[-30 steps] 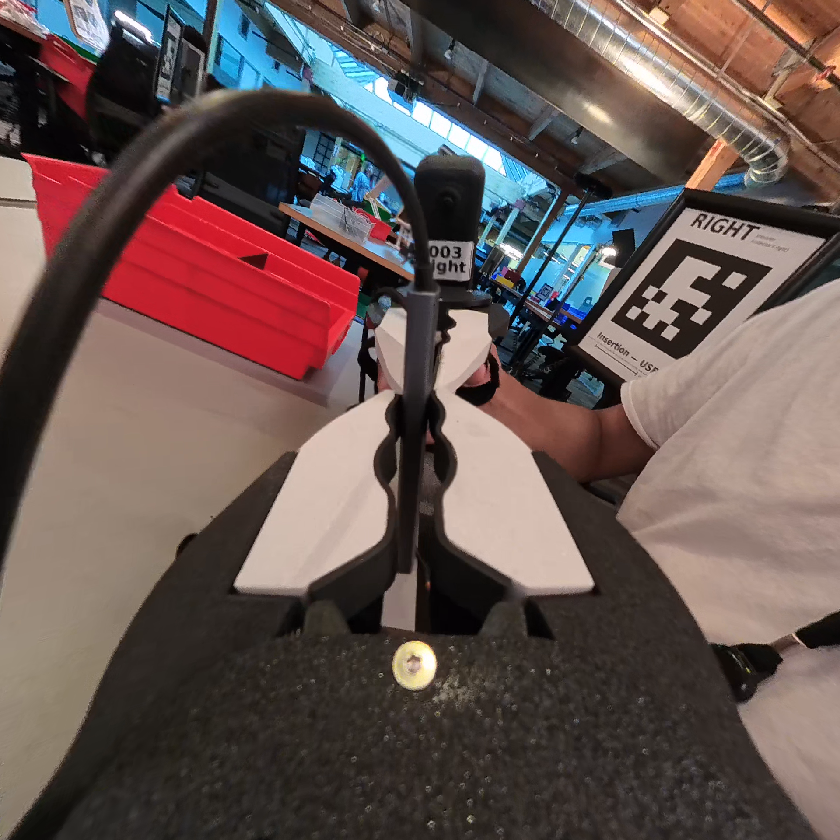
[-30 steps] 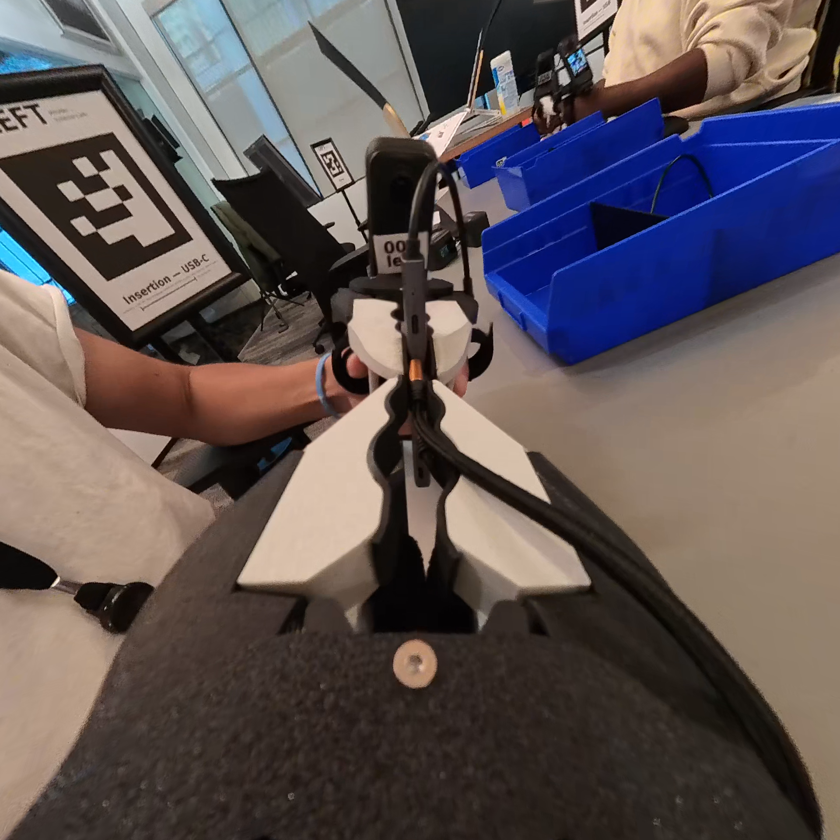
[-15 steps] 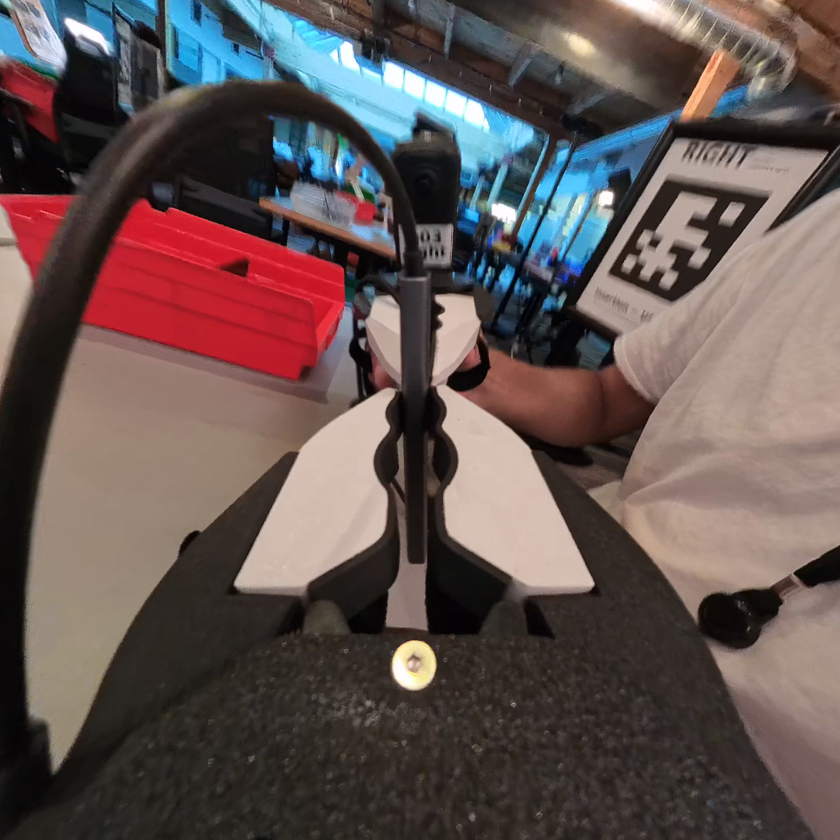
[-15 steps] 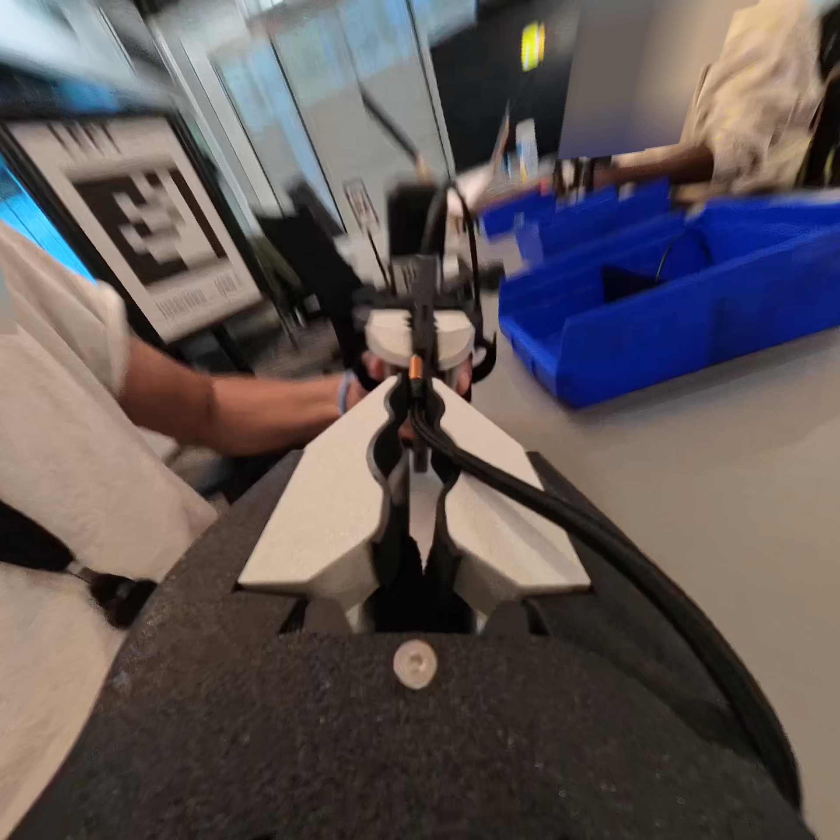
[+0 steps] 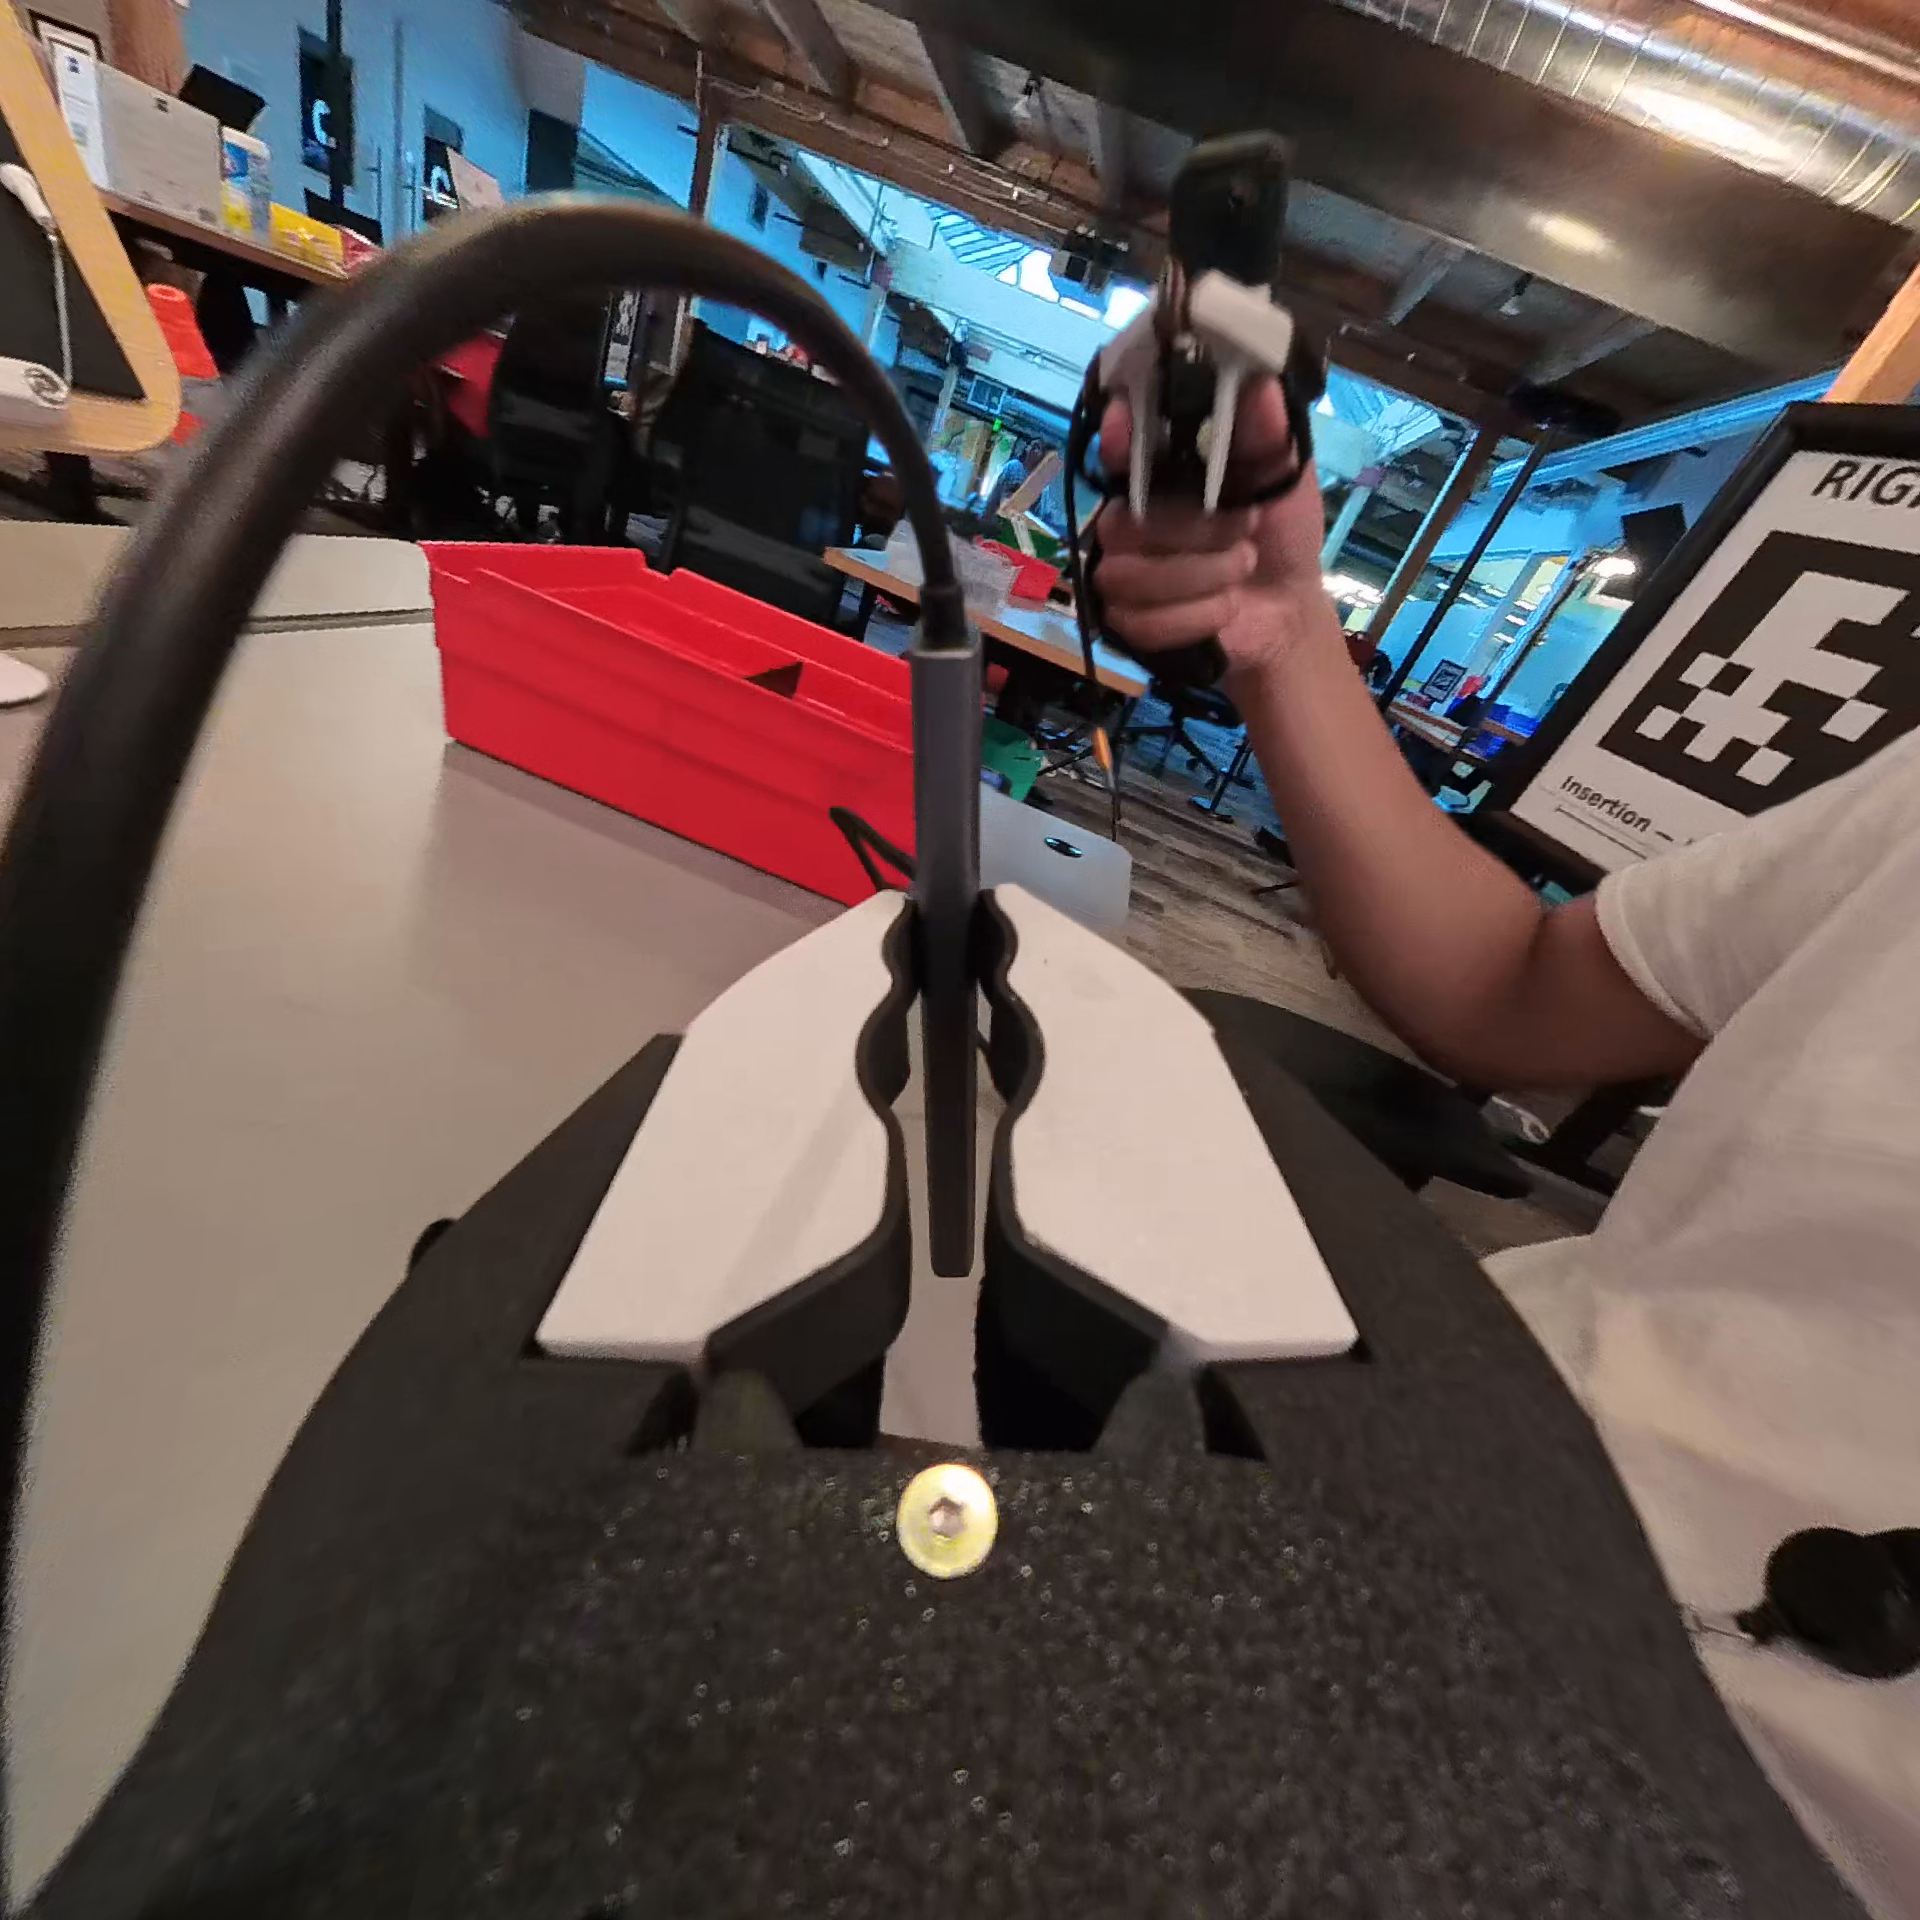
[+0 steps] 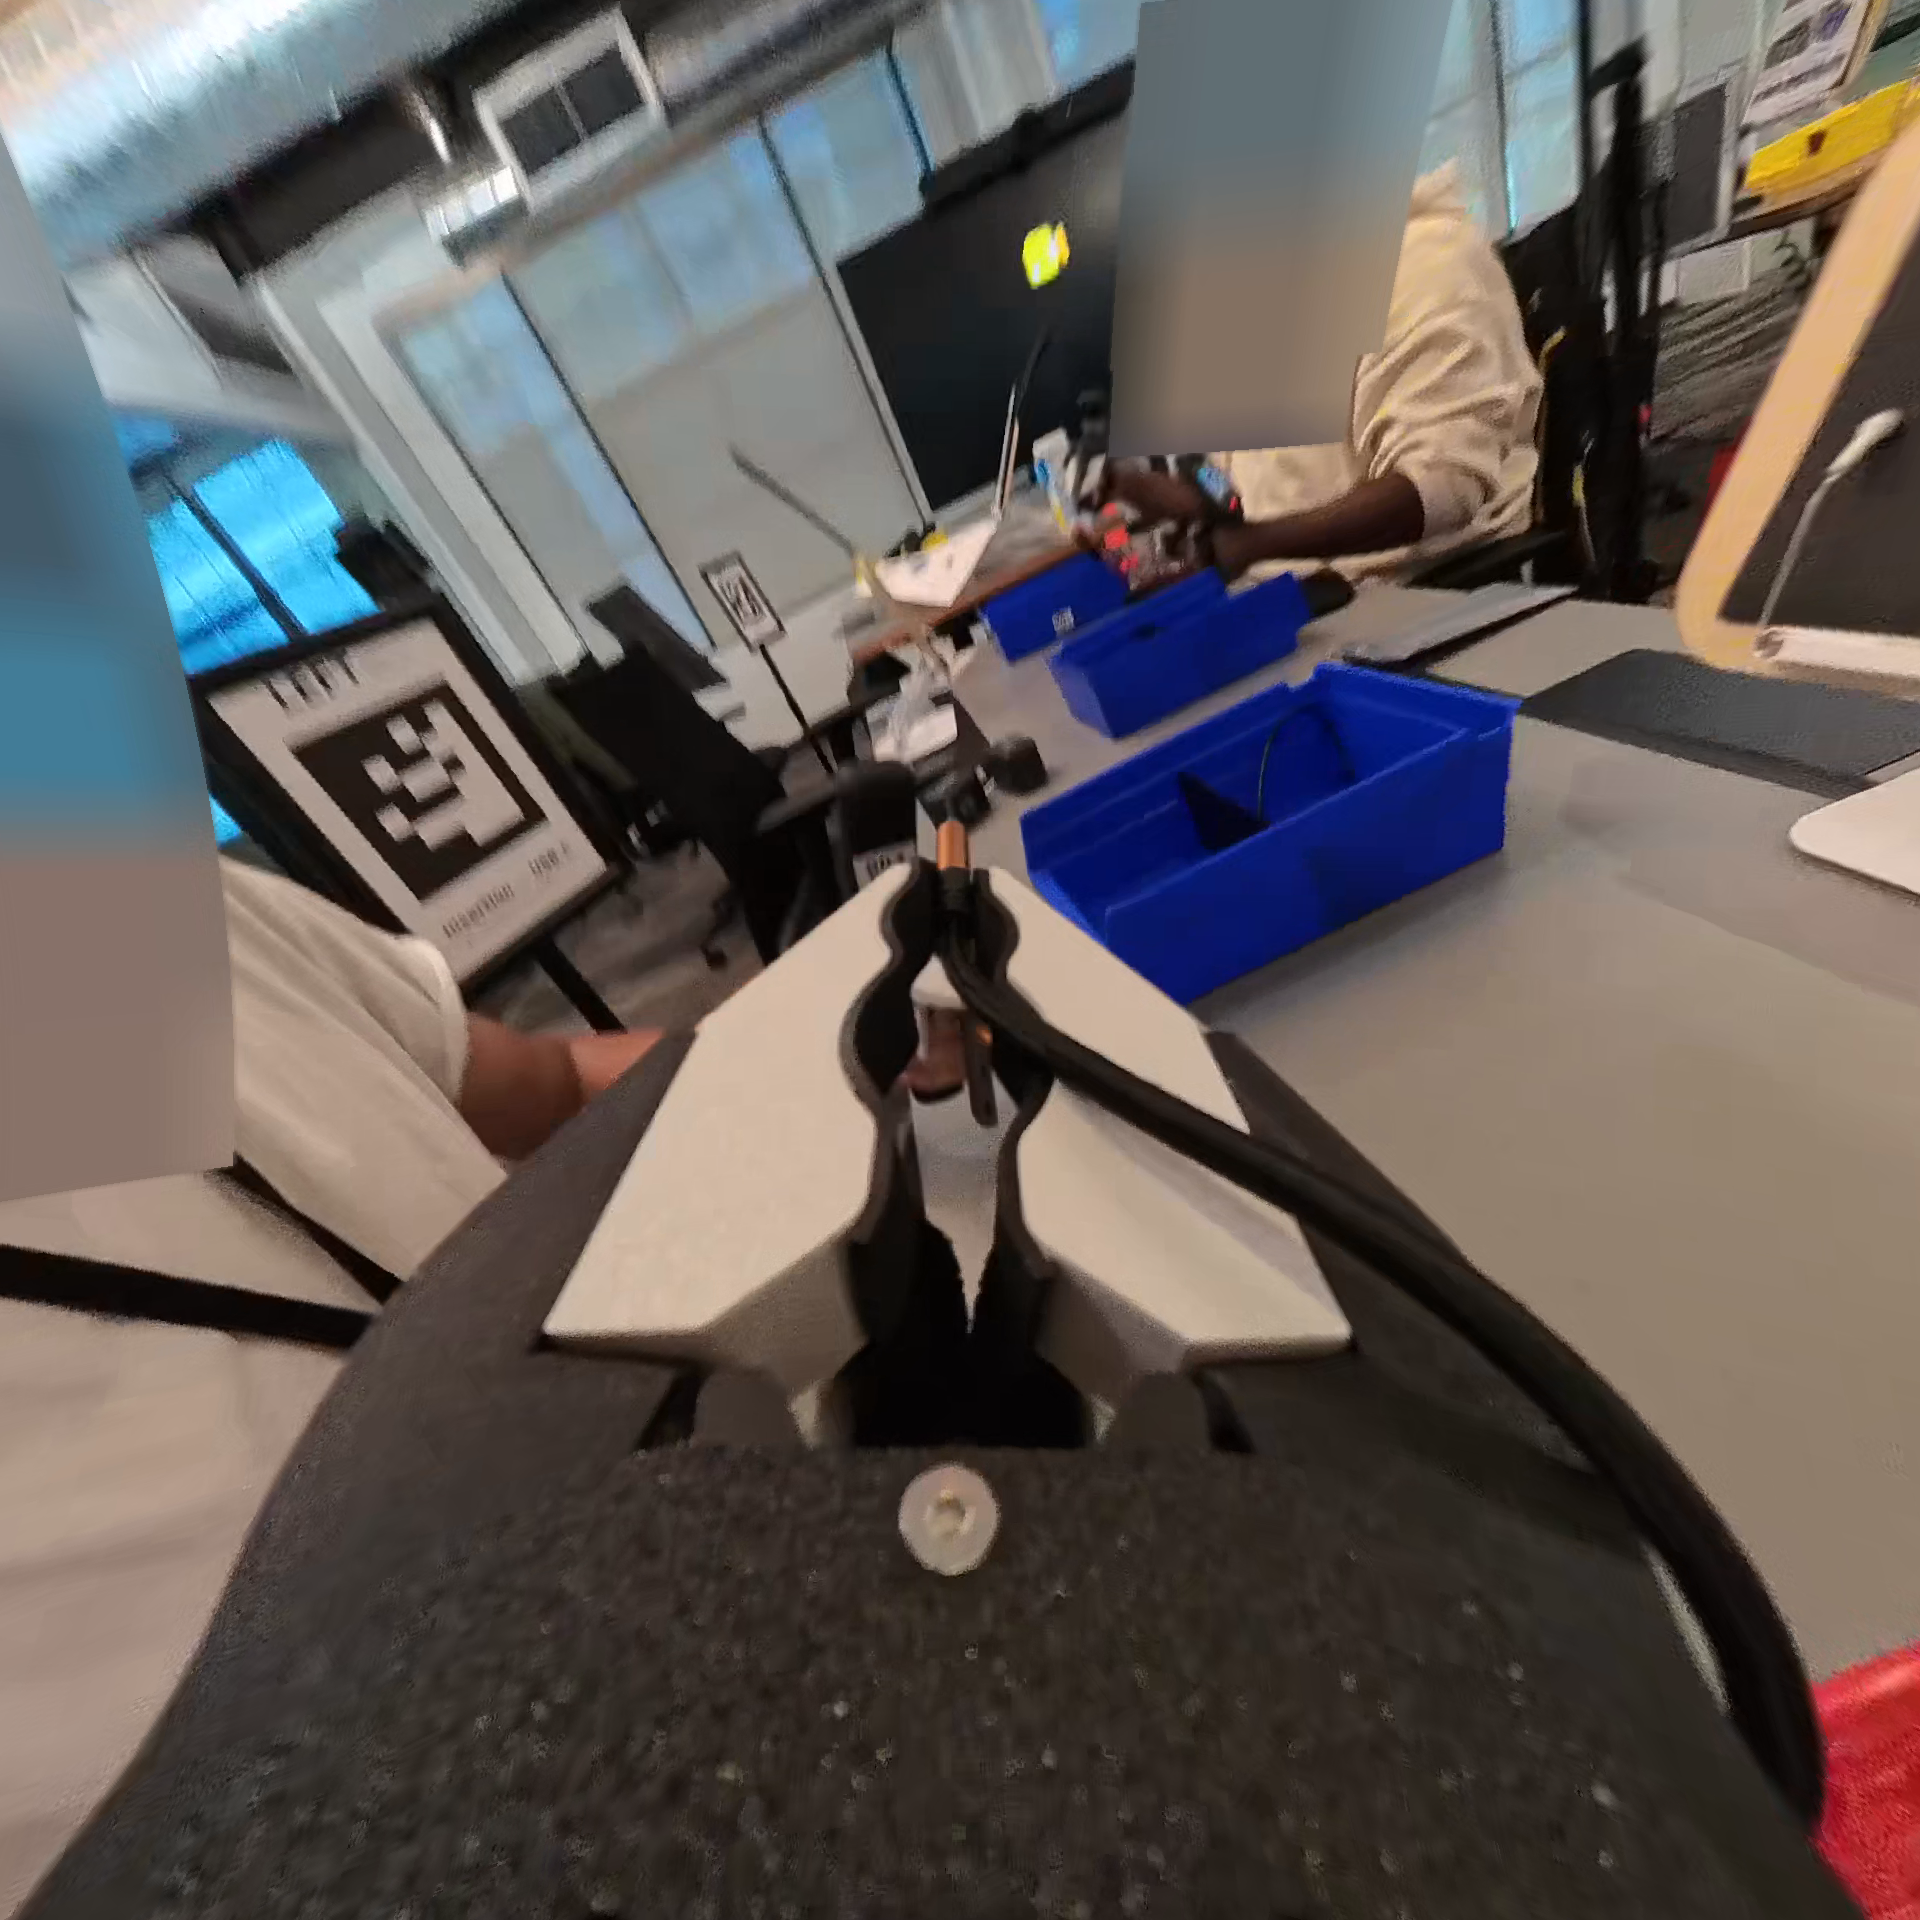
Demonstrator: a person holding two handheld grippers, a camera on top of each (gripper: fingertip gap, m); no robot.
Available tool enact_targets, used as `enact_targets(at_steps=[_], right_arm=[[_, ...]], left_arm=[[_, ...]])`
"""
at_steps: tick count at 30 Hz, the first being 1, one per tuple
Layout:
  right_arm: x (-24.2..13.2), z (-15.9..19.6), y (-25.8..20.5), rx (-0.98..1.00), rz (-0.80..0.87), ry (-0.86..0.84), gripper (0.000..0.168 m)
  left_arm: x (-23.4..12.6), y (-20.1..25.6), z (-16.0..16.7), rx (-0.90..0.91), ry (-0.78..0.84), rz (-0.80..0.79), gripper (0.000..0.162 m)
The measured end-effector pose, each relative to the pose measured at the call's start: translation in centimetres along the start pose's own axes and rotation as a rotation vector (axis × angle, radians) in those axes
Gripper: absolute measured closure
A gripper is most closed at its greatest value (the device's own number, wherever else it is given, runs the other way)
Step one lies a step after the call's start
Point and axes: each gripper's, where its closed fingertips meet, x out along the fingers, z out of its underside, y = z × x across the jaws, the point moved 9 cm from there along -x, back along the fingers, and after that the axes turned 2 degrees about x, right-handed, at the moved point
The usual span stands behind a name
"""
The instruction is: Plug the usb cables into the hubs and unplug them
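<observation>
My left gripper (image 5: 945,904) is shut on a grey connector body (image 5: 945,790) that stands upright between its pads. A thick black cable (image 5: 312,343) arcs from it up and over to the left. My right gripper (image 6: 951,894) is shut on a black cable plug with a copper-coloured ring (image 6: 952,847) sticking out past the tips. Its black cable (image 6: 1299,1174) trails back to the right. In the left wrist view the right gripper (image 5: 1174,488) is raised in a hand, up and to the right, well apart from the grey connector.
A red bin (image 5: 665,707) sits on the grey table (image 5: 312,987) beyond the left gripper. Blue bins (image 6: 1299,821) stand on the table (image 6: 1558,1039) ahead of the right gripper. Framed marker boards (image 5: 1766,686) (image 6: 416,790) stand off the table's edge. A person in white is close by. The tips of one gripper are about 20 centimetres away from the tips of the other.
The two grippers were tip to tip with plug and grey connector in line. Now the right gripper has lifted up and away, and the two cable ends are apart.
</observation>
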Motion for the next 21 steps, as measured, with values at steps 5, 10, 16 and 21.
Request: enact_targets(at_steps=[5,10,16,21], right_arm=[[-5.0,-1.9,5.0,0.102,0.093,0.133,0.164],[-8.5,2.9,12.3,0.389,0.260,0.268,0.164],[-10.9,9.0,17.0,0.535,0.706,-0.039,0.137],[-11.4,10.3,16.0,0.464,0.851,-0.237,0.133]], left_arm=[[0.1,0.0,0.3,-0.006,-0.015,0.004,0.152],[0.4,0.1,0.7,-0.003,-0.044,-0.003,0.152],[0.4,0.3,0.7,0.005,-0.058,-0.002,0.152],[0.6,0.3,0.9,0.008,-0.074,0.001,0.152]])
